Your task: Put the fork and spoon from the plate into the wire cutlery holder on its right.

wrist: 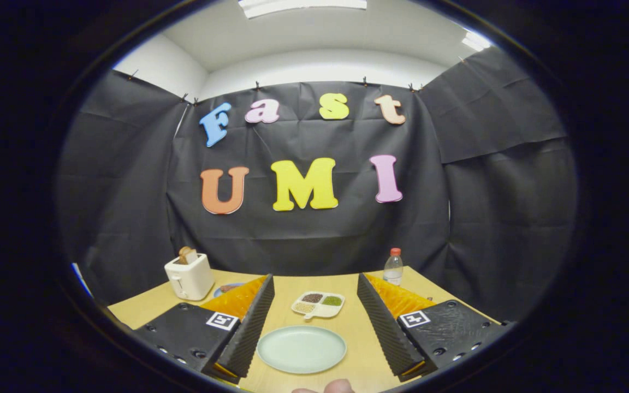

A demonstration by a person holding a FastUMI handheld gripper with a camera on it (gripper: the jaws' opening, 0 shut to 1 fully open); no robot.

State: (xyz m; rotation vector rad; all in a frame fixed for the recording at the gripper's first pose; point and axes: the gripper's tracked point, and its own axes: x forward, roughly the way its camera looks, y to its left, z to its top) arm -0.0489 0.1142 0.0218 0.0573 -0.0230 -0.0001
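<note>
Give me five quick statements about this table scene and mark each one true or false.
1. The claw is open. True.
2. The plate between the fingers holds a fork and spoon. False: it looks empty.
3. A toaster with bread in it stands beyond the left finger. True.
4. The divided dish lies nearer than the plate. False: it lies beyond it.
5. The bottle has a blue cap. False: red.

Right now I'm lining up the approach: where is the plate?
In the gripper view, the pale green plate lies on the table between the open gripper fingers, just before the compartment dish.
</note>
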